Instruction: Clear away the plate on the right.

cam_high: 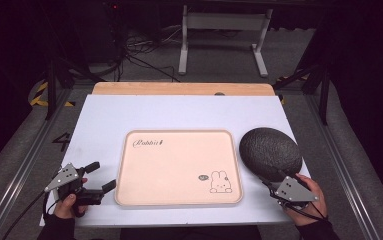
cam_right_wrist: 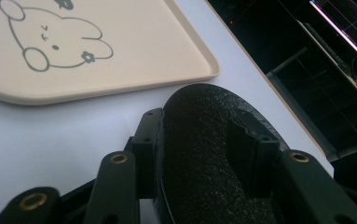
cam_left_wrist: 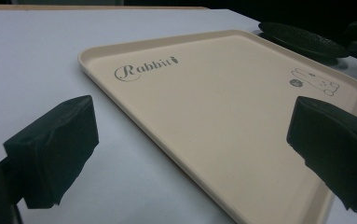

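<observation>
White table point(cam_high: 104, 120) carries a cream tray point(cam_high: 179, 167) at centre, nothing in it, only a printed rabbit point(cam_high: 220, 182) near its right front corner. Bare surface lies behind and to the left of the tray. A dark textured plate point(cam_high: 270, 153) sits just right of the tray, reaching the table's right edge. Right gripper point(cam_high: 274, 184) is clamped on the plate's near rim, one jaw above, one below; whether the plate is lifted is unclear. Left gripper point(cam_high: 101, 176) is released, jaws wide, beside the tray's left front corner.
</observation>
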`<action>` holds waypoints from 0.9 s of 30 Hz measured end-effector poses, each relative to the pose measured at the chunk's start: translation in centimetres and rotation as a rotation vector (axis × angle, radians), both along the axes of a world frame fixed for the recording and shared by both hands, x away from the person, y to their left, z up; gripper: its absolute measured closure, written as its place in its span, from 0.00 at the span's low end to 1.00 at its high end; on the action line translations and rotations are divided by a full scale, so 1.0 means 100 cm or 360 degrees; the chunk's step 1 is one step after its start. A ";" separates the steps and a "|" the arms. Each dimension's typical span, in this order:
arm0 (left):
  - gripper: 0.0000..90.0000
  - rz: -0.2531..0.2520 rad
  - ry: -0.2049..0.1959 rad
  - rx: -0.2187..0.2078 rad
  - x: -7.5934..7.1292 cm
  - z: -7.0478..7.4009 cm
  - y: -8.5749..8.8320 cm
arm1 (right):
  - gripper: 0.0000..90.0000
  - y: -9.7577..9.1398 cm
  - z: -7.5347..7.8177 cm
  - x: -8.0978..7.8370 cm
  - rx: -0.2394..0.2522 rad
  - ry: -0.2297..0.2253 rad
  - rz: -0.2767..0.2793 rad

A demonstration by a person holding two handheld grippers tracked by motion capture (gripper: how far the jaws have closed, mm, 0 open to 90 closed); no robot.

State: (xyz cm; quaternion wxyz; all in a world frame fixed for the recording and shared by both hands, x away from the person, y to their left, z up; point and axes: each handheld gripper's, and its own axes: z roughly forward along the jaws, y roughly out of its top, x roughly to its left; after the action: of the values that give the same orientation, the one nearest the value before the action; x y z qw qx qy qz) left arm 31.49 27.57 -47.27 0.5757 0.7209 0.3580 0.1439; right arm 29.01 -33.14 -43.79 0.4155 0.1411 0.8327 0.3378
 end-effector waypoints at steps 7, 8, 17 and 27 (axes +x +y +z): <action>0.03 -0.0001 0.0004 0.0001 0.000 0.000 0.000 | 0.63 0.007 -0.006 -0.001 -0.0168 -0.0049 0.0037; 0.03 -0.0002 0.0005 0.0003 0.000 0.000 0.000 | 0.63 0.008 -0.007 -0.002 -0.0186 -0.0053 0.0037; 0.03 -0.0003 0.0001 0.0006 0.000 0.000 0.000 | 0.60 0.014 -0.012 -0.004 -0.0291 -0.0079 -0.0016; 0.03 -0.0003 -0.0002 0.0010 0.000 0.000 0.000 | 0.51 0.018 -0.018 -0.004 -0.0442 -0.0130 -0.0071</action>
State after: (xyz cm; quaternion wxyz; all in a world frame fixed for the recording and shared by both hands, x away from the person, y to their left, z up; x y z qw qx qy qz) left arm 31.47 27.54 -47.26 0.5739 0.7229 0.3564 0.1448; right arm 28.60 -31.34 -45.54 0.4719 0.0869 0.8505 0.2155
